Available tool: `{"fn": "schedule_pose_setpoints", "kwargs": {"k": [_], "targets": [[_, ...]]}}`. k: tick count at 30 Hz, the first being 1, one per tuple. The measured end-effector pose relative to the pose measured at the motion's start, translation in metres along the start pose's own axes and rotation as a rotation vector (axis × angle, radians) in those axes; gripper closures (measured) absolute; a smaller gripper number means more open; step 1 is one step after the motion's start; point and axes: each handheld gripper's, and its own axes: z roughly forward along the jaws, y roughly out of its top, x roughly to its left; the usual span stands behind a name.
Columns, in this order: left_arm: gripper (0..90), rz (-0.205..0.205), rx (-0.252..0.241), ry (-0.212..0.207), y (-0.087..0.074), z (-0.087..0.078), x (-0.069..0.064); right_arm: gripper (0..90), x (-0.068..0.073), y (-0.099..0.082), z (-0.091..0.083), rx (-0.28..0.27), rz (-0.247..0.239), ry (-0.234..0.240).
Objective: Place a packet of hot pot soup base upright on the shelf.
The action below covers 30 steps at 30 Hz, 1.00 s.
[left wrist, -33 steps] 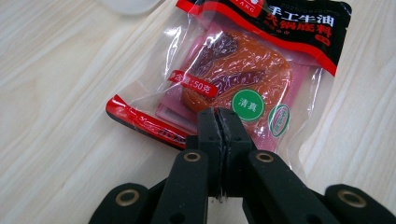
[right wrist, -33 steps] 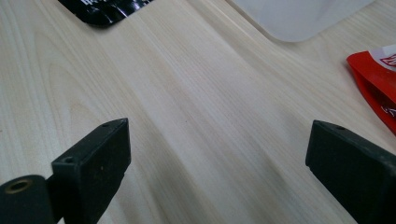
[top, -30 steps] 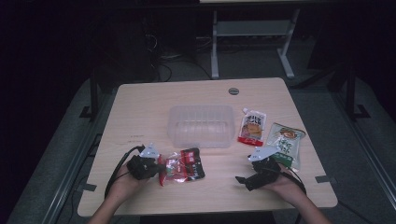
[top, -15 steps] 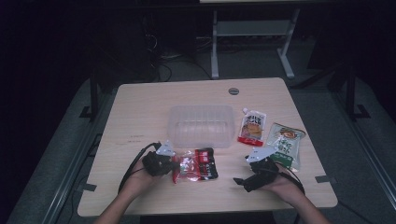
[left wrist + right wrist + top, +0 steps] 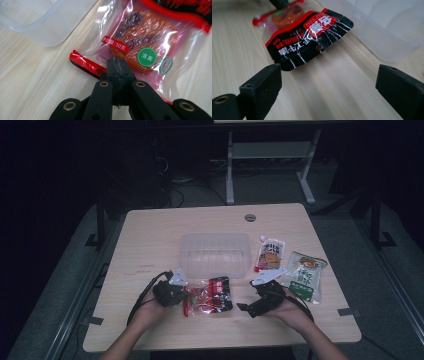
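Two hand-held grippers are worked over the near part of the surface (image 5: 150,240), where a red and black snack packet (image 5: 209,295) lies flat just in front of a clear plastic container (image 5: 215,254). The left hand-held gripper (image 5: 186,296) is clenched on the packet's left edge: in the left gripper view its black jaws are pressed together on the clear seam beside the red strip, with the orange contents and a green round label just beyond the pads. The right hand-held gripper (image 5: 242,308) is held released, near the packet's right end but apart from it; in the right gripper view its jaws stand wide with bare wood between them, and the packet's black printed end with its small hang hole lies ahead and to the left. Further right, a white and red sauce pouch (image 5: 270,254) and a green and white packet (image 5: 305,276) are left lying on the surface, untouched. The step in hand is judged to be the securing of the snack packet, one end already gripped. The next move probably calls for the right jaws to be brought onto the free black end and shut there, so that the packet can be lifted level and carried into the container behind it without sagging or slipping.
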Motion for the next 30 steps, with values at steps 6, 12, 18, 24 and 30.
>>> {"fn": "schedule_pose_setpoints", "kwargs": {"k": [6, 12, 18, 24, 30], "targets": [[89.5, -0.03, -0.01, -0.001, -0.004, 0.001, 0.002, 6.4, -0.002, 0.019, 0.023, -0.003, 0.033, 0.067], [89.6, -0.033, -0.011, 0.001, -0.004, 0.001, 0.003, 8.8, 0.0, 0.034, 0.045, 0.014, 0.054, 0.122], [89.6, -0.035, -0.007, 0.013, -0.005, 0.001, 0.001, 13.2, 0.001, 0.034, 0.056, 0.03, 0.102, 0.191], [89.7, -0.05, -0.004, 0.014, -0.005, 0.001, 0.0, 21.5, 0.007, 0.03, 0.065, 0.028, 0.124, 0.268], [89.7, -0.052, -0.011, 0.008, -0.005, 0.001, 0.001, 45.0, 0.007, 0.037, 0.057, -0.044, 0.105, 0.242]]}}
